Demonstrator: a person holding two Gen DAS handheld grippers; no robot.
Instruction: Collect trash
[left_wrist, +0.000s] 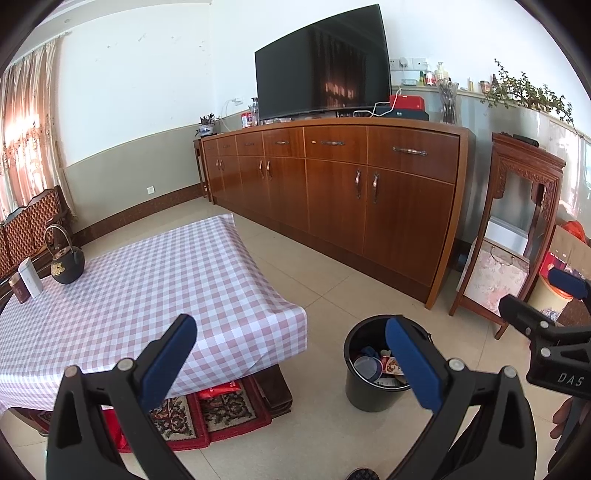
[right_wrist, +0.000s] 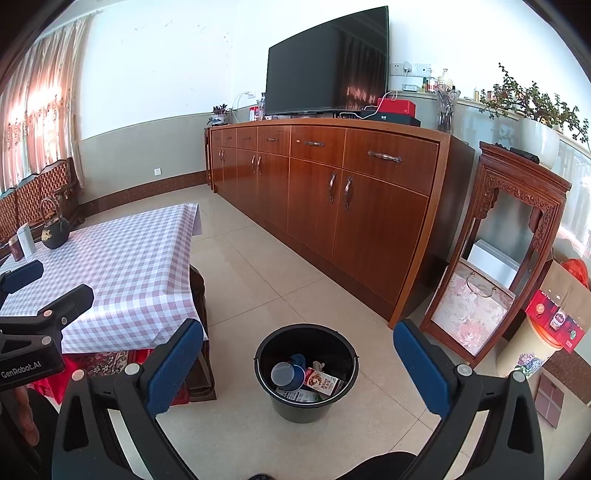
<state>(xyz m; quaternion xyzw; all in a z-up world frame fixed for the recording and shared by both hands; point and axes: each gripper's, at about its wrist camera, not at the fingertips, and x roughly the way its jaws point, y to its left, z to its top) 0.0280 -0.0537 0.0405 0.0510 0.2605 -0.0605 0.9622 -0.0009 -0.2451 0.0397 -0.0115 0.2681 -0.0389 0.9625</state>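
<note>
Both grippers (left_wrist: 291, 354) (right_wrist: 299, 363) gape empty (side by side) above the trash bucket (right_wrist: 306, 402).

bright daylight via curtains (left_wrist: 26, 147) | floor (right_wrist: 258, 266) glare | sharp focus | fisheye edges bent, dark corners

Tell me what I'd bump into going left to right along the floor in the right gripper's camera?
Checkered table → black trash bucket → carved wooden stand → red box.
</note>
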